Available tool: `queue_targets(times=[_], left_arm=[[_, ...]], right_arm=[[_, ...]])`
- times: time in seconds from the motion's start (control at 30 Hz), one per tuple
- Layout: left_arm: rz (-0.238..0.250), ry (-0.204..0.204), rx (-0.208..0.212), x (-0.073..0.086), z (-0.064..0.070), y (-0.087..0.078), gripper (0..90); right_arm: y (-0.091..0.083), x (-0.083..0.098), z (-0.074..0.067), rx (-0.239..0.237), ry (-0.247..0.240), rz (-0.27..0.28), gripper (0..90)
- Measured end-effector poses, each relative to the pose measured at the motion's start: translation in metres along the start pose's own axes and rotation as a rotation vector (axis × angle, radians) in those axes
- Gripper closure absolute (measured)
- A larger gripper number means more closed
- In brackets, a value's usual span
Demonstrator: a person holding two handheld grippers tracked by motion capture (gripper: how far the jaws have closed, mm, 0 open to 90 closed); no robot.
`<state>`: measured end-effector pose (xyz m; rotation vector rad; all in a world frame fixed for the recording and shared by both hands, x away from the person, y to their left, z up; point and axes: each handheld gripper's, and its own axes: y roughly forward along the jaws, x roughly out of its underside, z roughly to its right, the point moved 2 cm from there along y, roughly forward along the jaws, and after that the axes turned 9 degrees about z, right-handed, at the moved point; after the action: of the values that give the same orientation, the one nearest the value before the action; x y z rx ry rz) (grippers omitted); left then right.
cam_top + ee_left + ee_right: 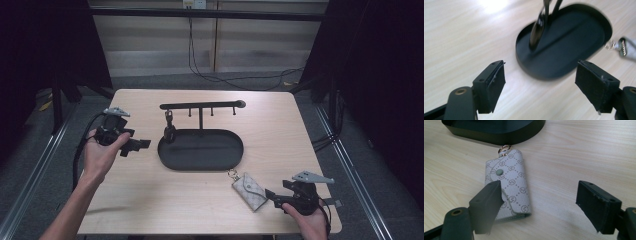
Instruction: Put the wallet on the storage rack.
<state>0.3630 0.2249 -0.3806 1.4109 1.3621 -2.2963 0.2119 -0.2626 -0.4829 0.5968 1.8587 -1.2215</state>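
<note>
A grey patterned key pouch point(248, 190) with a gold ring lies flat on the table, just in front of the black oval tray point(220, 162). In the right gripper view the pouch point(510, 182) lies left of centre, with my left jaw over its near corner. My right gripper point(273, 195) point(539, 192) is open beside the pouch and holds nothing. A hook stand point(201, 105) rises from the tray, and a dark key fob point(169, 131) point(537, 27) hangs from its left hook. My left gripper point(138, 145) point(540, 72) is open just left of the tray point(571, 42).
The wooden table point(150, 200) has free room in front and on both sides of the tray. The stand's other hooks point(212, 112) are bare. A cable point(220, 77) runs over the floor behind the table. Dark curtains hang on both sides.
</note>
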Motion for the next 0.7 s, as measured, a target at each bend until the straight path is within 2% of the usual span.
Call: queue_targets(times=[0.1,0.17,0.3,0.5,0.57,0.63,0.7], left_arm=[[0.019,0.010,-0.018,0.011,0.001,-0.006,21.3],[0.022,0.011,-0.014,0.018,0.003,-0.008,20.3],[0.042,0.011,-0.052,0.029,0.007,-0.012,19.0],[0.066,0.012,-0.015,0.050,0.013,-0.017,24.0],[0.085,-0.004,0.005,0.057,0.014,-0.020,24.0],[0.104,0.011,-0.003,0.064,0.016,-0.025,24.0],[0.109,0.005,0.028,0.069,0.018,-0.029,24.0]], right_arm=[[-0.001,0.000,0.000,0.007,0.009,0.004,20.4],[-0.001,0.000,0.000,0.007,0.009,0.005,20.4],[-0.001,0.000,0.001,0.009,0.015,0.006,20.4],[-0.002,0.000,0.001,0.007,0.019,0.018,20.6],[-0.002,0.000,0.001,0.006,0.019,0.021,20.4],[-0.003,-0.001,0.002,0.001,0.028,0.023,20.4],[-0.003,-0.001,0.002,-0.013,0.034,0.014,20.4]])
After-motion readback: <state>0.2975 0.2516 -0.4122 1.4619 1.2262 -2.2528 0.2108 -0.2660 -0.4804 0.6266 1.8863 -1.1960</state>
